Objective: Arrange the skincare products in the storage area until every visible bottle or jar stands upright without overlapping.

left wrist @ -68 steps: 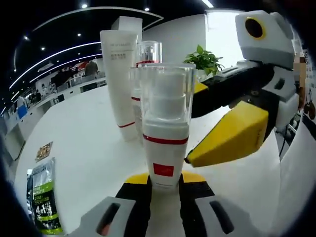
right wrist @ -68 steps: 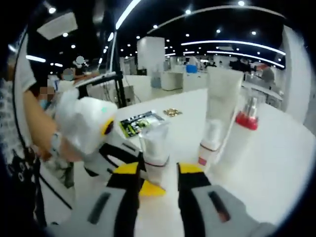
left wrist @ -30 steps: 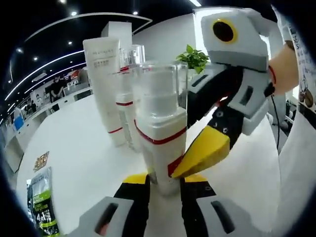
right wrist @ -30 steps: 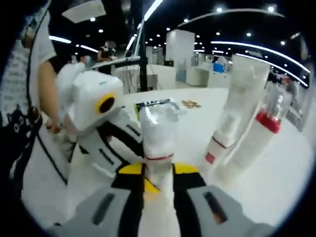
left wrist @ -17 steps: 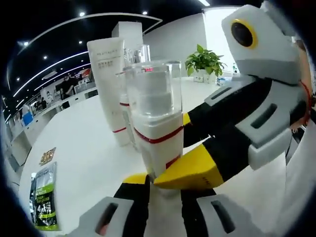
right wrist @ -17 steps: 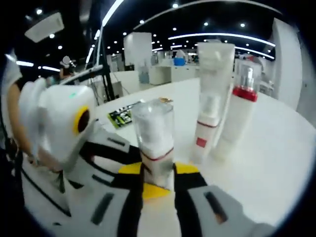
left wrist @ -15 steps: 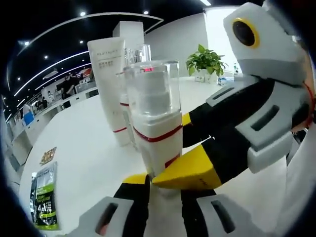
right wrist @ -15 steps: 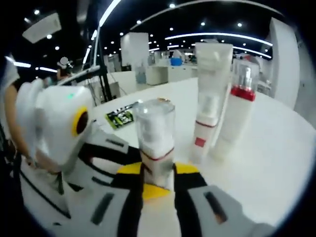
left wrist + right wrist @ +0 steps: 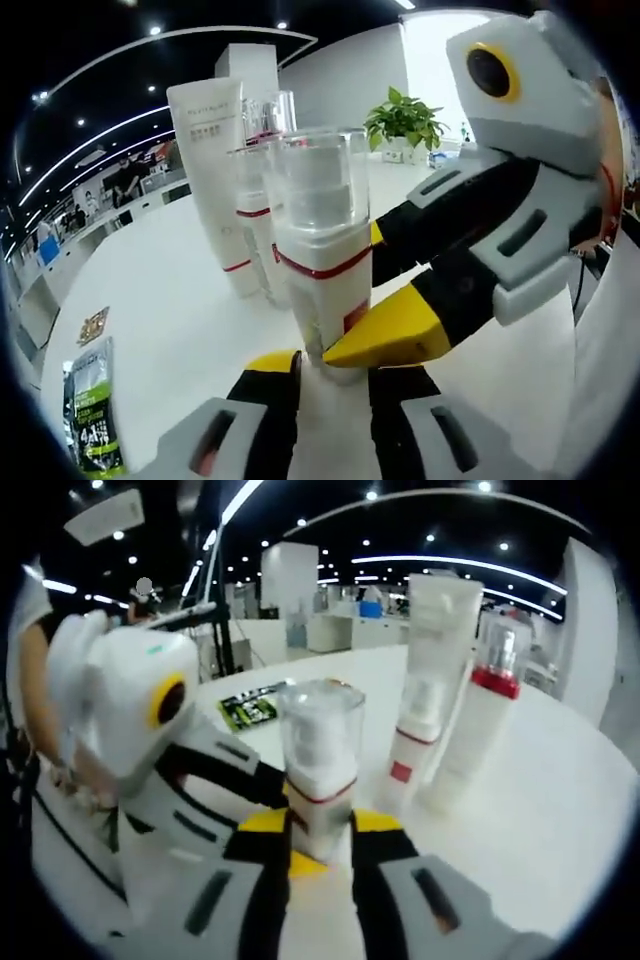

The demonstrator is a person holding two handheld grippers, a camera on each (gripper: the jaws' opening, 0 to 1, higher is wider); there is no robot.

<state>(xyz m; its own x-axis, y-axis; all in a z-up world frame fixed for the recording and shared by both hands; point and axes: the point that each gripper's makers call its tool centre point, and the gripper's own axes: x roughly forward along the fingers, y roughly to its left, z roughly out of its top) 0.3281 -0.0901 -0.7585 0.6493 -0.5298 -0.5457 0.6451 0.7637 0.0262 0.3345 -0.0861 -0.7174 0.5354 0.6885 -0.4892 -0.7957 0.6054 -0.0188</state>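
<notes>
White tabletop [image 9: 170,290] under showroom ceiling lights carries the skincare set I am sorting. From the left gripper view, my left gripper [image 9: 333,385] has its yellow-tipped jaws on either side of the base of a pump bottle [image 9: 322,240], a white body with a red band and a clear cap, standing upright at the near edge; I cannot tell whether the jaws press it or only bracket it. My right gripper [image 9: 385,338] comes in from the right of that view, one yellow jaw tip touching the bottle's lower side. From the right gripper view, the right gripper [image 9: 318,845] holds the same pump bottle [image 9: 320,765] between its jaws, closed against the bottle's foot, with the left gripper [image 9: 150,740] reaching in from the left. Just behind the bottle stand a tall white tube [image 9: 215,180] on its cap and a second clear-capped bottle with a red collar [image 9: 478,715], both upright and close together. A green sachet [image 9: 90,405] lies flat near the table's edge, well apart from the bottles, and a potted plant [image 9: 405,120] stands at the far side.
</notes>
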